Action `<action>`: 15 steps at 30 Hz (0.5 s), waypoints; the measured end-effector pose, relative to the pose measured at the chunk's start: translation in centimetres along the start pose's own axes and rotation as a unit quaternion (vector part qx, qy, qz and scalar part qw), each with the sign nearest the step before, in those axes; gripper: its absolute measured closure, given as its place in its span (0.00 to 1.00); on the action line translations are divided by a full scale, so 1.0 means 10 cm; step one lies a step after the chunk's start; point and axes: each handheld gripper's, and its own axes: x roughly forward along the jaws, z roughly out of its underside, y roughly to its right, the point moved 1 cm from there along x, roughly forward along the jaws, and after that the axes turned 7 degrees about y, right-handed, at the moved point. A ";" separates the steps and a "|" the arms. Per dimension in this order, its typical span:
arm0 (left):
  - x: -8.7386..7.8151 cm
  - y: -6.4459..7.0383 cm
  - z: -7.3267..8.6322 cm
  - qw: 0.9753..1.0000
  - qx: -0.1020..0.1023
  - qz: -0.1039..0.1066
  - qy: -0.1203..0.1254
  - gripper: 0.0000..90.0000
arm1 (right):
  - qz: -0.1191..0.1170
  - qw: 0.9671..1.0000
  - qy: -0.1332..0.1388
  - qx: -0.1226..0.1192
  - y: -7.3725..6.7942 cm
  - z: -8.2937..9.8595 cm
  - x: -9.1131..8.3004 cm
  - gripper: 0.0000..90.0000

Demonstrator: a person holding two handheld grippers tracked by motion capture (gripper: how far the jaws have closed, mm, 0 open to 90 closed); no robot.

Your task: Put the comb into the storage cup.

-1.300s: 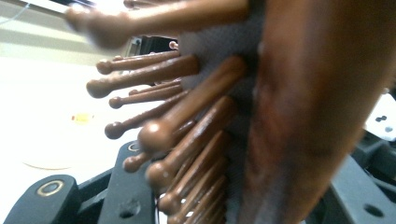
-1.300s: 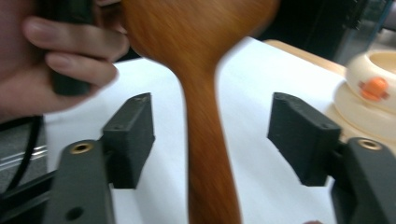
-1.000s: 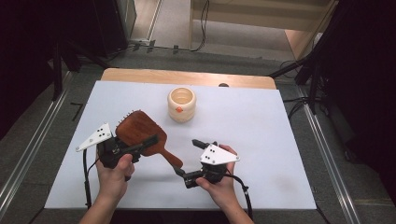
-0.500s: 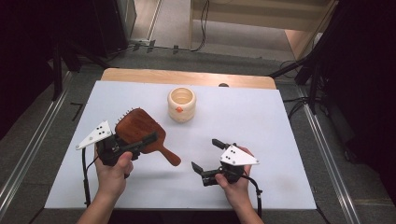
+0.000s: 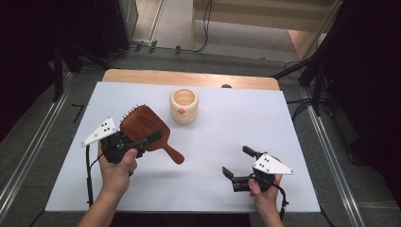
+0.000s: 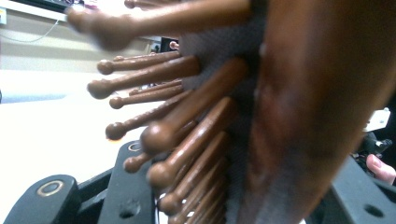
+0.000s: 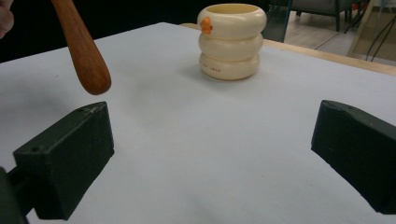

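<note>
White tabletop (image 5: 208, 142), wooden bristled hairbrush (image 5: 144, 126), ridged cream cup (image 5: 184, 105)

No legible text, brand or number is being shown anywhere.

Item: cream ringed cup (image 7: 232, 41). A faint line of small printing is being carried on its lowest ring, too small and blurred to be read. An orange mark (image 7: 205, 26) is being displayed on its top ring, to the left of the printing; its form cannot be made out.

Item: grey plates (image 5: 272, 164) on the grippers, nearer the person than the cup. Small dark dots are being shown on them; no characters are being formed.
</note>
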 end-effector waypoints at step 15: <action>0.15 -0.09 -0.22 1.000 -0.001 0.002 0.001 0.61 | 0.037 0.999 -0.006 0.009 0.27 0.12 -0.30 0.00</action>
